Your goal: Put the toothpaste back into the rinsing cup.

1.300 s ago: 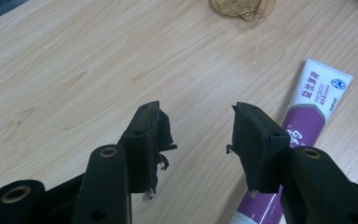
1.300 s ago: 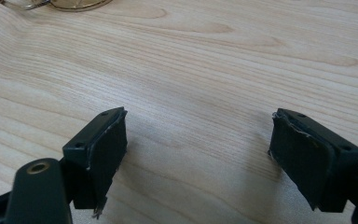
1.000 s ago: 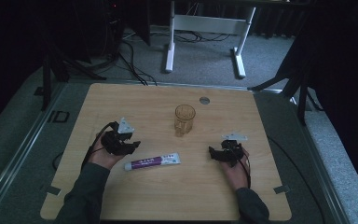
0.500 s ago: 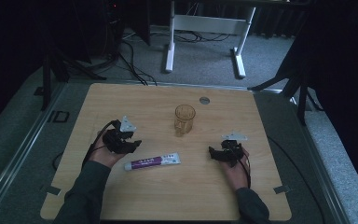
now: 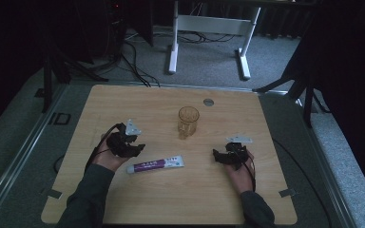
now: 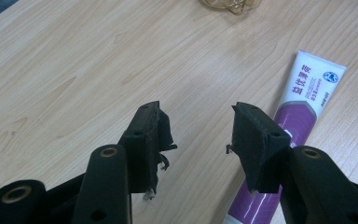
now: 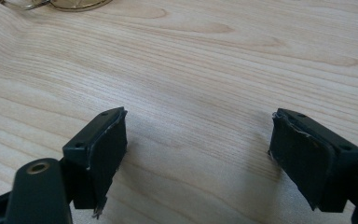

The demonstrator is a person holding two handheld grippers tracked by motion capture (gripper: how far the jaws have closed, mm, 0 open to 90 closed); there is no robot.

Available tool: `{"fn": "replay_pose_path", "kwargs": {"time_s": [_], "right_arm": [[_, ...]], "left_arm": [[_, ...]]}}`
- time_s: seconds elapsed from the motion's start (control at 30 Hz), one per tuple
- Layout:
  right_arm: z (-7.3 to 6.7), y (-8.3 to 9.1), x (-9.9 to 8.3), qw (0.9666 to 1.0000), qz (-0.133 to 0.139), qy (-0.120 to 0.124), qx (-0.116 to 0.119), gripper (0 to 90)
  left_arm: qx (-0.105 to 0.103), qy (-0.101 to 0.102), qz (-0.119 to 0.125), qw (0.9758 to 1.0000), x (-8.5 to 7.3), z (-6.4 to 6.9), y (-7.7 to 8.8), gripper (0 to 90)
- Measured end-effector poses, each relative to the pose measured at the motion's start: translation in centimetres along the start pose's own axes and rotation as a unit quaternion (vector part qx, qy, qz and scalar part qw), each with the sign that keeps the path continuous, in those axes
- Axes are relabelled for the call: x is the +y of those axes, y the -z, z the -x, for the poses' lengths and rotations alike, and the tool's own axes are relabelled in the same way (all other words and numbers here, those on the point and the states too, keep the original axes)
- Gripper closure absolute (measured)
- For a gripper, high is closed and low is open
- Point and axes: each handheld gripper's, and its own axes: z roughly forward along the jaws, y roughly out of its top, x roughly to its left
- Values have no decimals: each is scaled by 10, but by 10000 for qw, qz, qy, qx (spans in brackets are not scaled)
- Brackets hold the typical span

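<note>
A white and purple toothpaste tube (image 5: pixel 155 164) lies flat on the wooden table (image 5: pixel 123 102), near the front middle. An amber drinking glass (image 5: pixel 188 122) stands upright behind it at the table's centre. My left gripper (image 5: pixel 139 147) rests just left of the tube, open with nothing between its jaws; in the left gripper view the tube (image 6: pixel 293 116) lies to the right of the right jaw and the left gripper (image 6: pixel 196 126) hovers over bare wood. My right gripper (image 5: pixel 217 155) sits to the tube's right, open wide and empty; in the right gripper view the right gripper (image 7: pixel 198 128) shows wood between its jaws.
A small grey round disc (image 5: pixel 208 101) is set in the table behind the glass. The base of the glass (image 7: pixel 56 3) shows at the top of the right gripper view. A white desk frame (image 5: pixel 209 28) and cables stand on the floor beyond the table.
My left gripper has shifted slightly to the right, toward the tube. The right gripper, tube and glass have stayed put.
</note>
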Motion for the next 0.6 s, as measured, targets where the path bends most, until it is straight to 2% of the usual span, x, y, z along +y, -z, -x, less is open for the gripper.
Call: {"fn": "replay_pose_path", "kwargs": {"time_s": [0.6], "right_arm": [[0,0,0,10000,-1,1,0,186]], "left_arm": [[32,-127,-88,9999,2,6,-2,520]]}}
